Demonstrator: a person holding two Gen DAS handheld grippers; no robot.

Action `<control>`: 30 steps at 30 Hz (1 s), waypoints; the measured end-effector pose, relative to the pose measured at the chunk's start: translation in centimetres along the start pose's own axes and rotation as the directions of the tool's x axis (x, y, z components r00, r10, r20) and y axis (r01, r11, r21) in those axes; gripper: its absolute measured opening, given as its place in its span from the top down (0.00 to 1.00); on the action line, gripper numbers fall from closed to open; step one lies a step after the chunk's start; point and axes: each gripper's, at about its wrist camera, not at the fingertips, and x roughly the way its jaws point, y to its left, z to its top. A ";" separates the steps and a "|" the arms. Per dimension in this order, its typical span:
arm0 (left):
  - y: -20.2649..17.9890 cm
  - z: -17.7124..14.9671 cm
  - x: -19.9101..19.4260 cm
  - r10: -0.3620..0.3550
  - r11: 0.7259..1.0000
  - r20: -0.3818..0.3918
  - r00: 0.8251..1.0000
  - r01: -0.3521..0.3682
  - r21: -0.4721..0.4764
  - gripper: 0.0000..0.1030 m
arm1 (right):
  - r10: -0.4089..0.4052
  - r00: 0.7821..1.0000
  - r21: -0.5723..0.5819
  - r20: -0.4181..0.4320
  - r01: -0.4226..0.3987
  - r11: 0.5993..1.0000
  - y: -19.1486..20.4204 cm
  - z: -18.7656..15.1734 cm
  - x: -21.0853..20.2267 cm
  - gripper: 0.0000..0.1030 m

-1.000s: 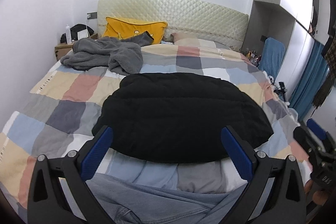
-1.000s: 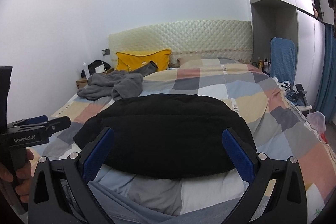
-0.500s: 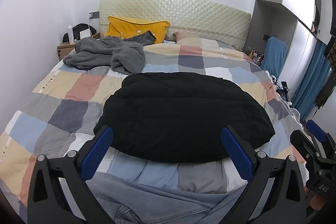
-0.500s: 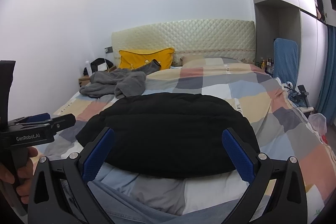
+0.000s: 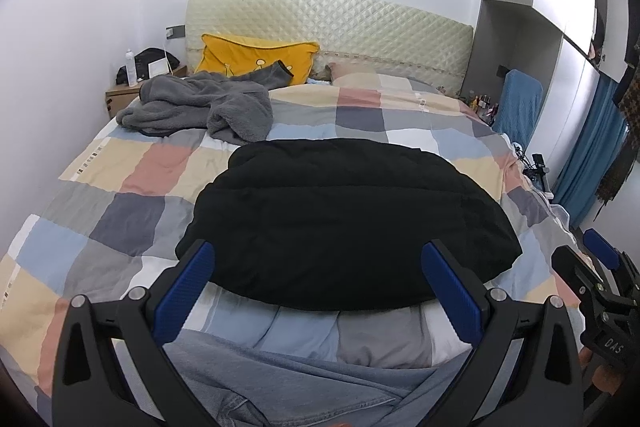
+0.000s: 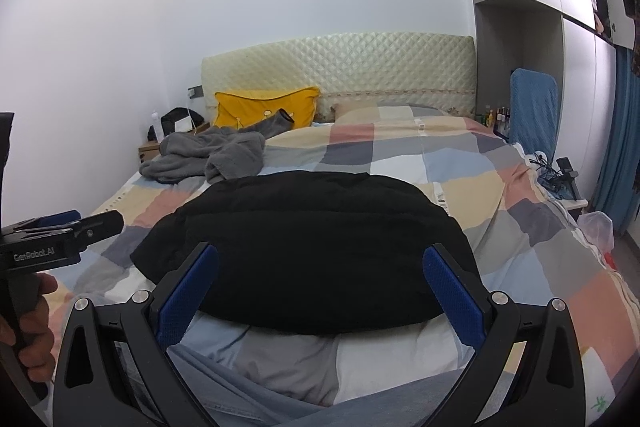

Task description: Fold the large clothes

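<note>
Bed (image 5: 132, 187): fills most of both views; checked quilt of blue, grey, pink, cream and white squares, with a quilted cream headboard (image 5: 328, 27) against the white wall.

Black garment (image 5: 344, 227): my task piece. It lies on the quilt as a wide, rounded, puffy bundle in the near half of the bed, straight ahead of both claws. Its near edge sits just beyond my fingertips; no contact with either claw.

Grey fleece garment (image 5: 200, 107): crumpled heap at the far left of the bed, one sleeve resting up against the yellow pillow (image 5: 256, 59). Well apart from the black garment.

Denim fabric (image 5: 280, 387): pale blue, at the very bottom of both views, beneath my claws and nearer than the black garment. I cannot tell whether it is a garment on the bed.

Left claw (image 5: 320, 291): blue pads spread wide, nothing between them; held above the near edge of the bed, aimed at the black garment.

Right claw (image 6: 320, 291): likewise spread wide and holding nothing; level with the left claw, to its right.

Blue chair back (image 6: 532, 107): on the right side of the bed, beside the wardrobe.

Nightstand (image 5: 124, 95): far left corner, carrying a bottle and a dark bag.
</note>
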 end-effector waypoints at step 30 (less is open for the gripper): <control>-0.5 -0.4 0.1 -0.006 1.000 -0.016 1.000 0.006 0.020 0.00 | -0.009 1.000 0.000 0.007 0.009 1.000 -0.4 0.2 -0.3 0.00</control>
